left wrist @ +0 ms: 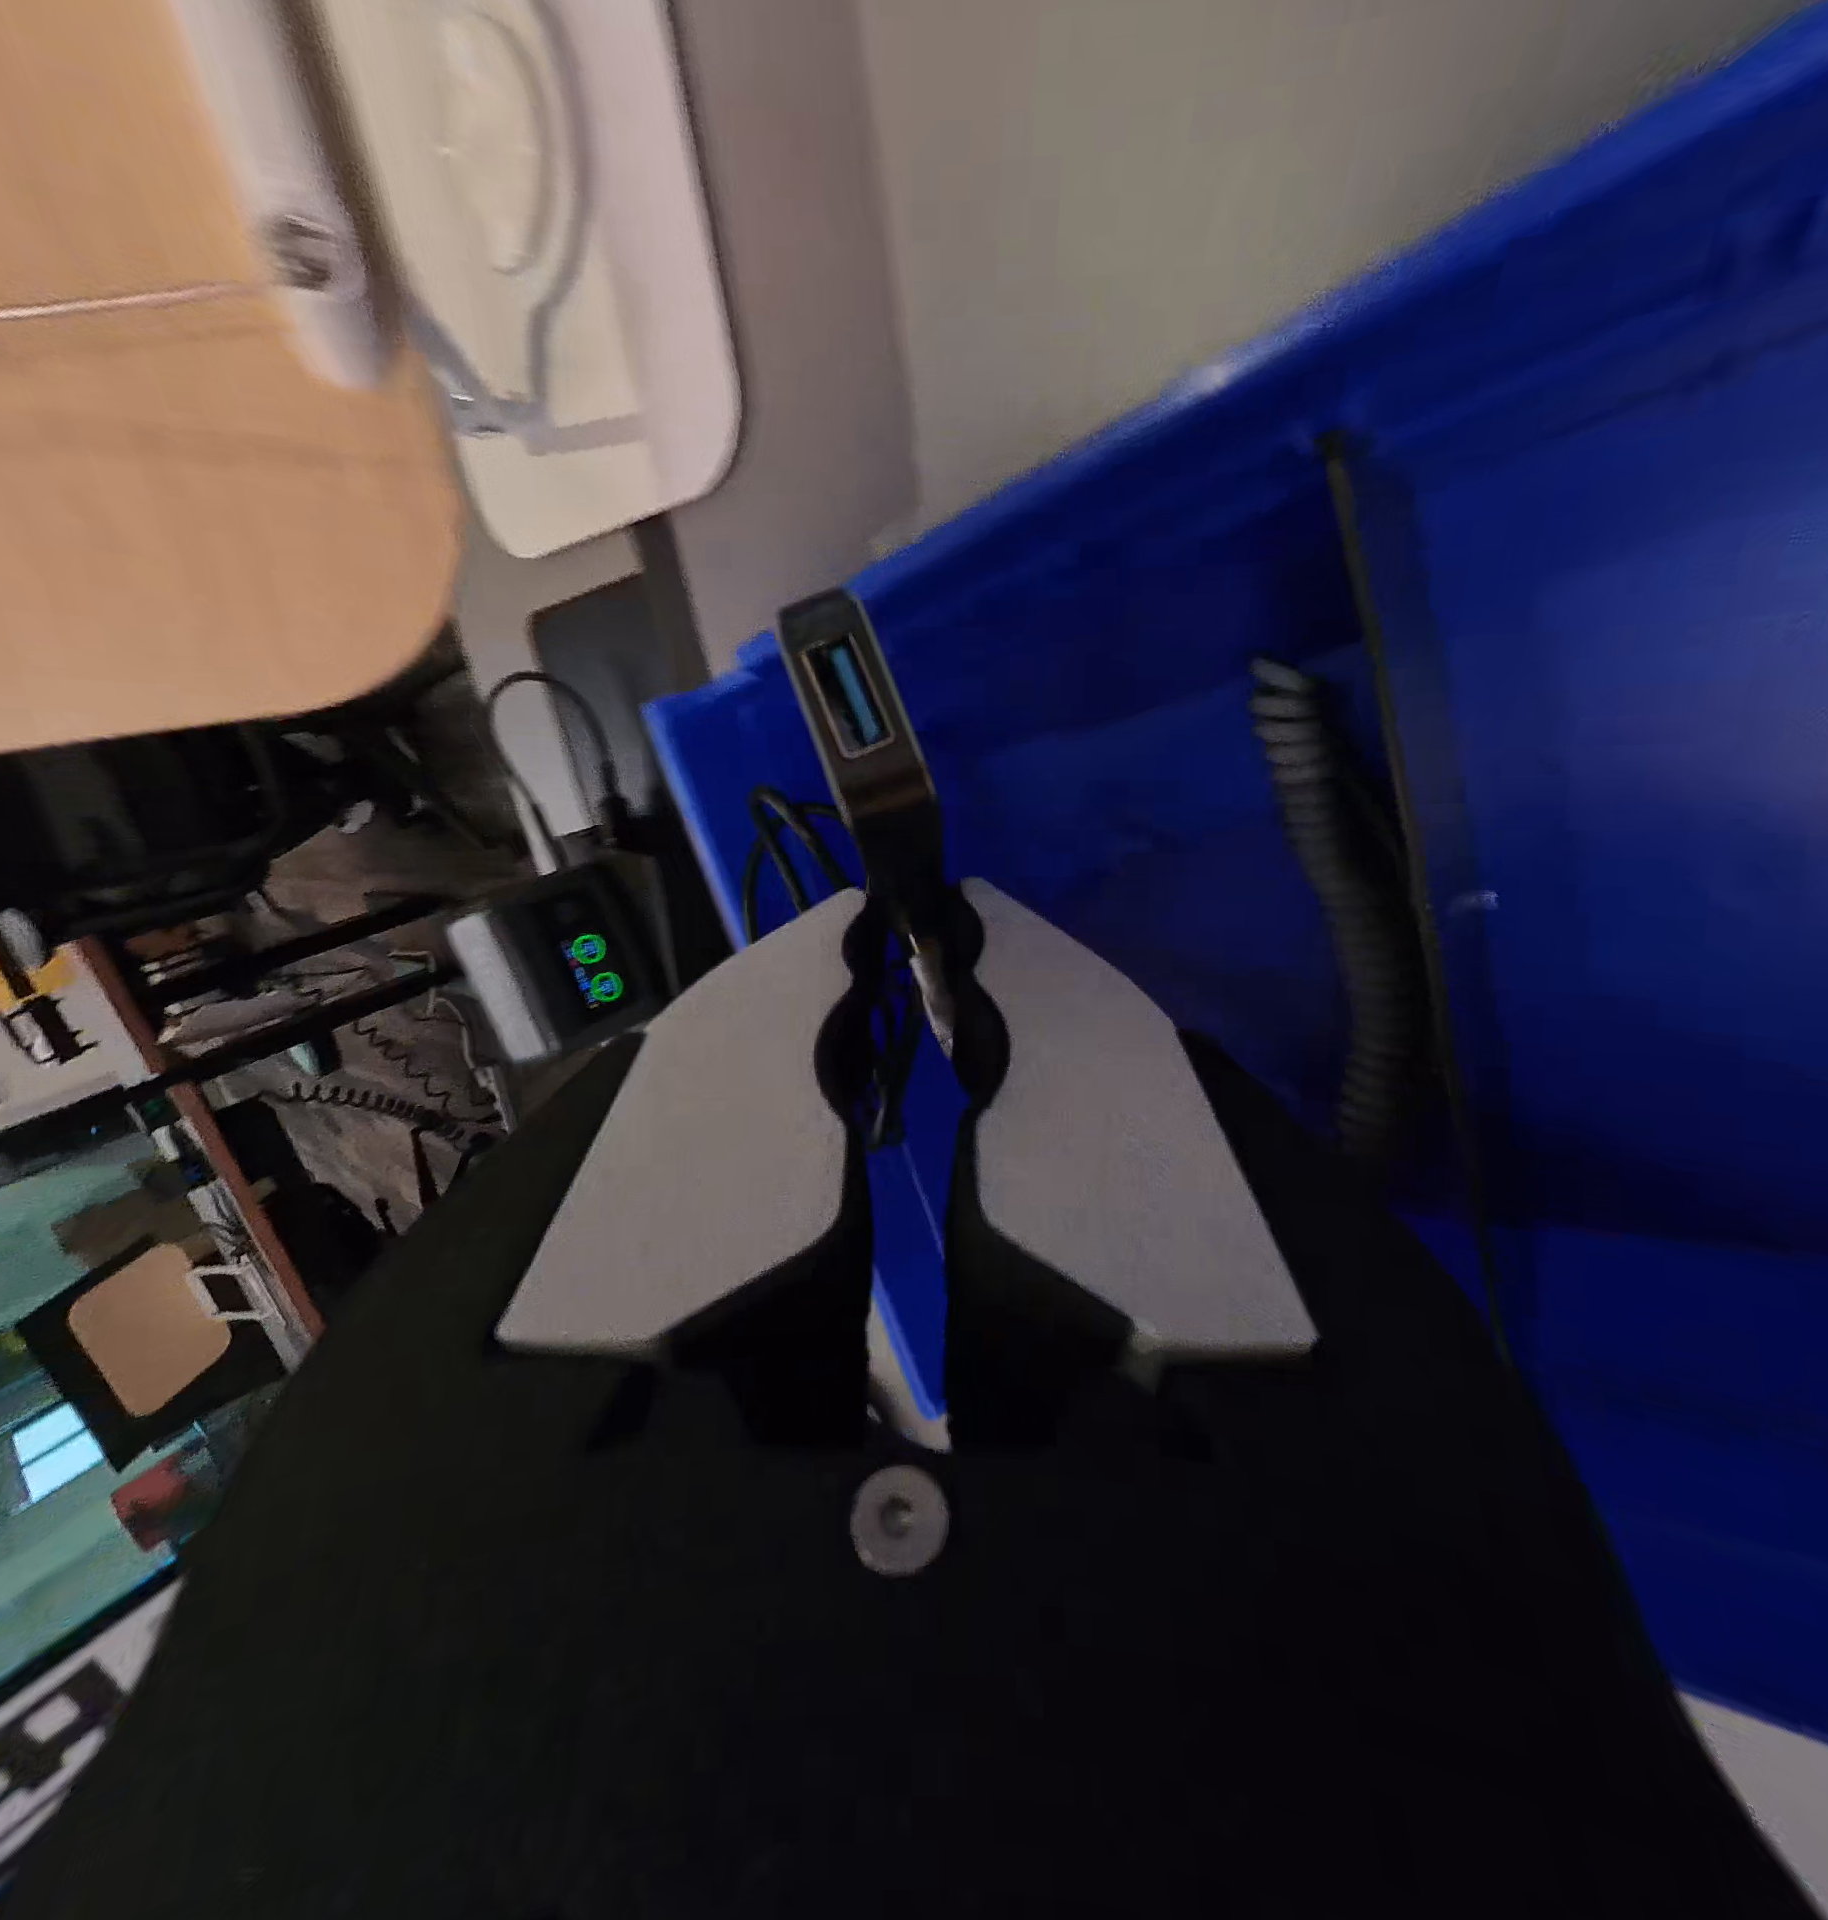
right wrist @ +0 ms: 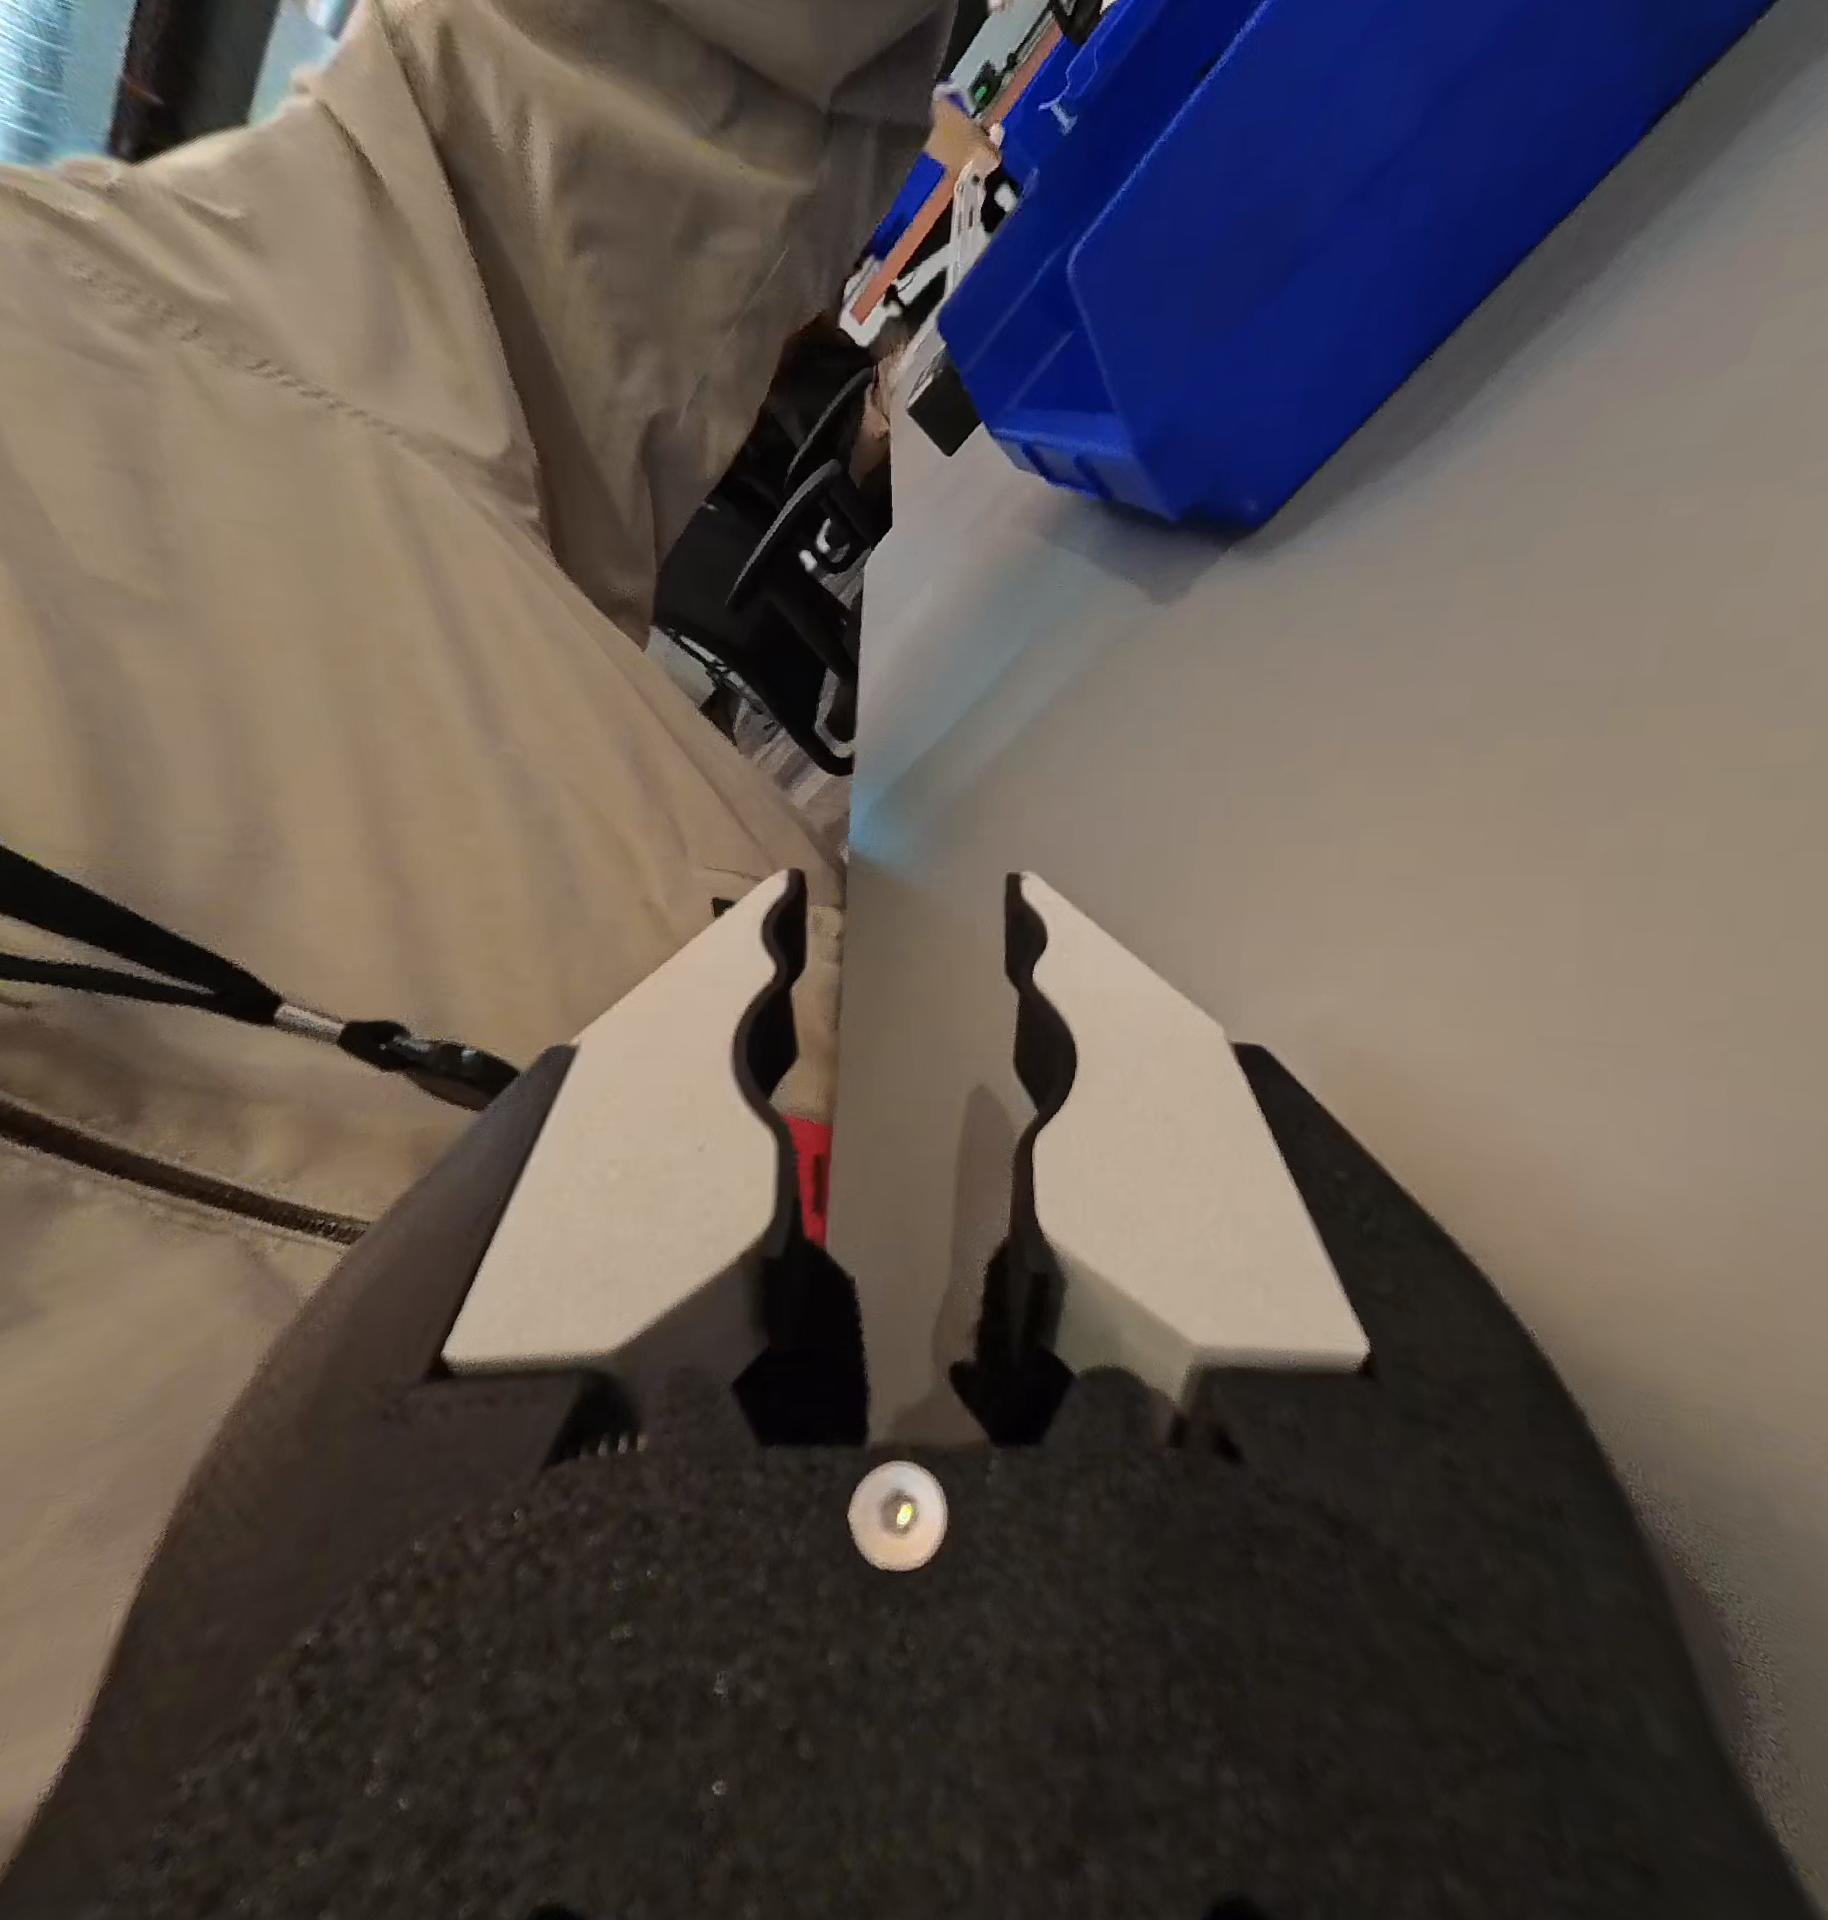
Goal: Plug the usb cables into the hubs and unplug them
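Observation:
My left gripper point(left wrist: 915, 909) is shut on a small black USB hub point(left wrist: 858, 717). The hub sticks out past the fingertips, and its blue port faces the camera with nothing plugged in. A thin black cable point(left wrist: 780, 842) runs from the hub down between the fingers. My right gripper point(right wrist: 905, 904) is open and empty. It is tilted on its side over the front edge of the grey table point(right wrist: 1409, 935). No USB cable plug shows in the right wrist view.
A blue plastic bin point(left wrist: 1512, 727) fills the right of the left wrist view, with a coiled grey cable point(left wrist: 1336, 914) in it. It also shows in the right wrist view point(right wrist: 1305, 270). A person's beige jacket point(right wrist: 318, 520) is at the left. Chairs and shelves stand beyond. The left gripper's tips are roughly 40 centimeters from the right gripper's.

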`<state>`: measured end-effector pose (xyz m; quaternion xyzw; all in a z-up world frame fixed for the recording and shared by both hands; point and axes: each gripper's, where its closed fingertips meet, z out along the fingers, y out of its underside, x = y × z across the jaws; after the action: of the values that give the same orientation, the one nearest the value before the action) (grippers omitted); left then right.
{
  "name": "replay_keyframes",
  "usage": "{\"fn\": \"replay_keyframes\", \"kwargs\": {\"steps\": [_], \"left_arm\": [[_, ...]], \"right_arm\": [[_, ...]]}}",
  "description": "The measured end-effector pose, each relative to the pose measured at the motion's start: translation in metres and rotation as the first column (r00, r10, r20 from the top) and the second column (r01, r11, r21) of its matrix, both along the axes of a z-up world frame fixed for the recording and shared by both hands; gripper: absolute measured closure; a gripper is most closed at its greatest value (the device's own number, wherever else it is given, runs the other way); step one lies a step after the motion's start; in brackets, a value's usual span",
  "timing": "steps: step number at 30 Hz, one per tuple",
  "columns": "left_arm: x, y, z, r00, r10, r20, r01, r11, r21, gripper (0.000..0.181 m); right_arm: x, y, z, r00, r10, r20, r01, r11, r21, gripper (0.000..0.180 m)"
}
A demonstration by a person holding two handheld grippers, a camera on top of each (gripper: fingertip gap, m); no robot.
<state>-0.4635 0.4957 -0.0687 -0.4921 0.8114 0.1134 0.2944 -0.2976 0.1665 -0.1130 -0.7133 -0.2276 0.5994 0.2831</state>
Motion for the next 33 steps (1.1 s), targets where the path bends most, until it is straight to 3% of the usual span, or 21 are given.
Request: {"fn": "replay_keyframes", "kwargs": {"steps": [4,7,10,13,15,17,22,25,27,31,32,33], "left_arm": [[0.019,-0.017,0.071,0.973,-0.006,0.230,-0.013,0.996,0.083,0.170],[0.038,-0.038,0.150,0.879,-0.024,0.477,-0.029,0.994,0.103,0.170],[0.058,-0.066,0.226,0.720,-0.036,0.693,-0.014,0.998,0.067,0.170],[0.081,-0.099,0.287,0.489,0.069,0.869,0.032,0.995,-0.097,0.170],[0.098,-0.122,0.313,0.364,0.173,0.915,0.108,0.968,-0.226,0.171],[0.116,-0.147,0.331,0.292,0.240,0.926,0.219,0.926,-0.309,0.171],[0.160,-0.199,0.353,0.249,0.337,0.908,0.439,0.796,-0.416,0.171],[0.183,-0.216,0.338,0.256,0.400,0.880,0.514,0.715,-0.474,0.171],[0.196,-0.224,0.316,0.258,0.462,0.849,0.558,0.646,-0.521,0.171],[0.217,-0.240,0.261,0.276,0.574,0.771,0.620,0.507,-0.599,0.171],[0.221,-0.242,0.247,0.278,0.604,0.747,0.623,0.478,-0.619,0.171],[0.223,-0.245,0.238,0.269,0.637,0.723,0.640,0.443,-0.628,0.171]], "right_arm": [[0.005,0.023,0.014,0.994,-0.098,0.039,0.094,0.992,0.080,0.142],[0.008,0.038,0.034,0.987,-0.133,0.090,0.114,0.975,0.193,0.142],[0.010,0.048,0.058,0.985,-0.145,0.095,0.115,0.957,0.265,0.142],[0.017,0.063,0.090,0.975,-0.206,0.083,0.165,0.923,0.347,0.142],[0.026,0.072,0.119,0.962,-0.266,0.069,0.213,0.879,0.427,0.142],[0.037,0.078,0.159,0.944,-0.329,0.004,0.281,0.814,0.508,0.142],[0.077,0.074,0.260,0.877,-0.421,-0.232,0.471,0.661,0.584,0.142],[0.104,0.074,0.297,0.822,-0.450,-0.348,0.567,0.605,0.559,0.143],[0.105,0.077,0.295,0.842,-0.416,-0.345,0.540,0.641,0.545,0.143],[0.079,0.072,0.267,0.912,-0.176,-0.370,0.339,0.832,0.439,0.137],[0.081,0.072,0.265,0.891,-0.144,-0.431,0.330,0.857,0.395,0.141],[0.083,0.075,0.259,0.875,-0.143,-0.462,0.330,0.875,0.354,0.162]]}}
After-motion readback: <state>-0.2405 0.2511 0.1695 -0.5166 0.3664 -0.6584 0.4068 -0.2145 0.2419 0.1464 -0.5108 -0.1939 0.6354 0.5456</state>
